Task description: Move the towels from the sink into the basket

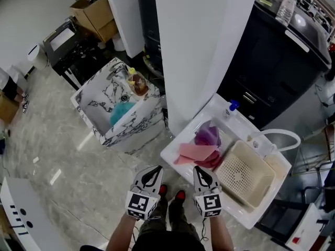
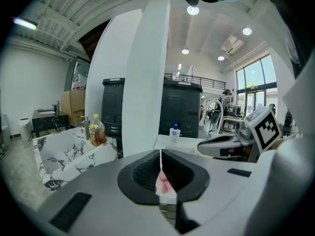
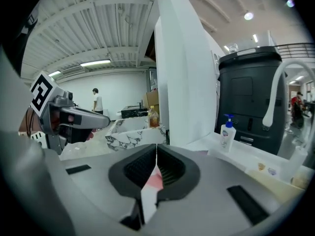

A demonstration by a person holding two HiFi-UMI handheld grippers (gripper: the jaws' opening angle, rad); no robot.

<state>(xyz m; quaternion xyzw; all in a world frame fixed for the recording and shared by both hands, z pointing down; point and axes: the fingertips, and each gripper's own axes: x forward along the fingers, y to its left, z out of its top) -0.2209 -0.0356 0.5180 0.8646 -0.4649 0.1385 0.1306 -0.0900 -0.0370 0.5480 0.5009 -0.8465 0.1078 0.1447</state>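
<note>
A white sink (image 1: 180, 140) holds a purple towel (image 1: 208, 135), a flat pink towel (image 1: 196, 151) and a dark red one (image 1: 210, 161). To their right, a beige perforated basket (image 1: 246, 174) stands in the same sink unit. My left gripper (image 1: 153, 172) and right gripper (image 1: 202, 173) hover side by side just short of the sink's near edge, apart from the towels. Both are shut with nothing in them. The left gripper view has its jaws (image 2: 160, 154) pressed together, a bit of pink towel showing beyond them. The right gripper (image 3: 156, 150) looks the same.
A marble-patterned sink (image 1: 99, 103) to the left holds a teal cloth (image 1: 123, 112) and an amber bottle (image 1: 138, 82). A white pillar (image 1: 204, 46) rises behind the white sink, with a black cabinet (image 1: 272, 67) at the right. A soap dispenser (image 1: 231, 109) and curved faucet (image 1: 282, 135) stand on the sink's far rim.
</note>
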